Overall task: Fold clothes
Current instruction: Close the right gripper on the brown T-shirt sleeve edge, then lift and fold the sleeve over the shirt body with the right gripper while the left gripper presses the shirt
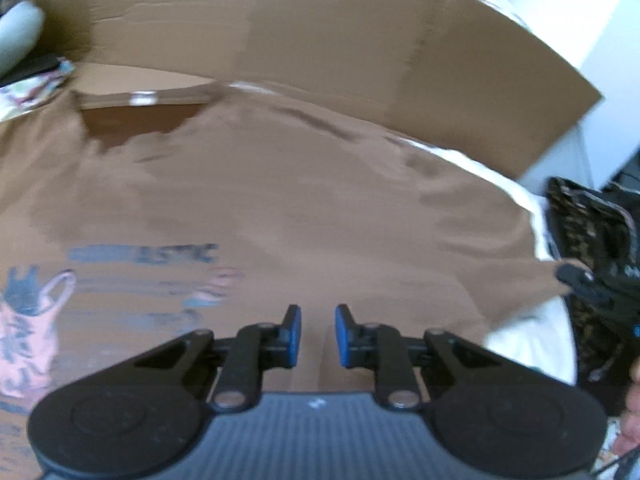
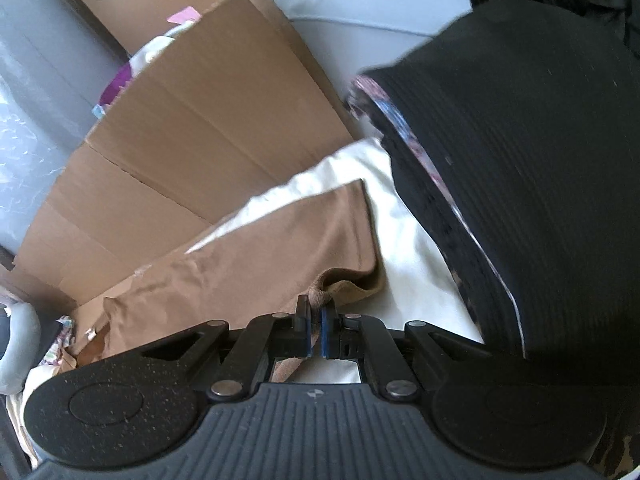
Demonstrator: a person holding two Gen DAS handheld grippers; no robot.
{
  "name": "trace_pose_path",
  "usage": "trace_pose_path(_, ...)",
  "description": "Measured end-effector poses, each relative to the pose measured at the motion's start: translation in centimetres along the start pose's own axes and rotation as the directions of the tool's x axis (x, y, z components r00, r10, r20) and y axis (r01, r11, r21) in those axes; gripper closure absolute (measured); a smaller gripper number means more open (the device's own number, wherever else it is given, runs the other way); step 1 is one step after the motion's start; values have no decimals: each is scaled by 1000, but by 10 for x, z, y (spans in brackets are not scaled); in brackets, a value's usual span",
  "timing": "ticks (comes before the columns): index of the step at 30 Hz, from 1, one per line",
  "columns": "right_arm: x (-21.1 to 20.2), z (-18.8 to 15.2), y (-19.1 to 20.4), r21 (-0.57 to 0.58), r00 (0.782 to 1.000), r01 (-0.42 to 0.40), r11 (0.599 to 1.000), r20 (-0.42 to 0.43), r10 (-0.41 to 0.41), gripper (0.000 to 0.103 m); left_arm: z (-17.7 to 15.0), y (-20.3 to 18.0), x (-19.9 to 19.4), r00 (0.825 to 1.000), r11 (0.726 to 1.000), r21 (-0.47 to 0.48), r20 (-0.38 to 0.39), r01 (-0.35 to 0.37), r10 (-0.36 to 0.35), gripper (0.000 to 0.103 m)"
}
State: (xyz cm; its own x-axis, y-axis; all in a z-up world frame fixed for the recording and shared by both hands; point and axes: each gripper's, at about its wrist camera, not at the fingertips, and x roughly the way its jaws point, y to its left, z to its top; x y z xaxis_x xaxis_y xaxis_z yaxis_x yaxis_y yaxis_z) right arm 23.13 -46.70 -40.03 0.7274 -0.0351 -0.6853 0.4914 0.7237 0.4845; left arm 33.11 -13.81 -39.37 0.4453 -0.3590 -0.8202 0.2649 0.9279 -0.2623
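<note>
A white sheet [image 2: 404, 248] covers the surface. A brown T-shirt [image 1: 304, 200] with a faded print lies spread flat on it, beside flattened cardboard [image 1: 320, 28] at the far edge and dark clothing [image 2: 520, 160] heaped to the right.

The left hand-held gripper [image 1: 318, 330] hangs over a brown T-shirt [image 1: 280, 208]. Its two blue pads [image 1: 295, 326] are apart, with a gap between them and nothing in it. The shirt is spread out flat. On its left part is a blurry print [image 1: 36, 320] in pink and blue, with blue letters too smeared to read. Behind the shirt lies a big piece of brown cardboard [image 1: 320, 40]. A white sheet [image 1: 524, 332] peeks out past the shirt's right edge. At the far right, another black gripper tip [image 1: 576, 276] touches the shirt's corner, beside some dark patterned cloth [image 1: 592, 224].
</note>
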Motion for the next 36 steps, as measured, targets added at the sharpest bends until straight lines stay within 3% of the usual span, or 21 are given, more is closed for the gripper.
trace_pose_path(7, -3, 0, 10, -31, 1000, -21, 999, 13, 21, 100, -9, -34, 12, 989, 989, 32, -40, 145, -143, 92)
trace_pose_path(12, -5, 1, 13, -48, 1000, -19, 999, 20, 20, 100, -14, -49, 24, 980, 980, 44, -53, 196, -194, 92)
trace_pose_path(17, -12, -4, 20, -75, 998, -45, 996, 32, 48, 100, -19, -45, 51, 961, 969, -69, -128, 238, -245, 97)
trace_pose_path(27, -18, -6, 44, -141, 990, -133, 981, 20, 137, 100, -18, -34, 66, 953, 947, -192, -113, 256, -281, 99)
trace_pose_path(36, -14, -7, 49, -149, 983, -183, 972, -20, 183, 100, -16, -24, 73, 941, 904, -330, -107, 270, -320, 103)
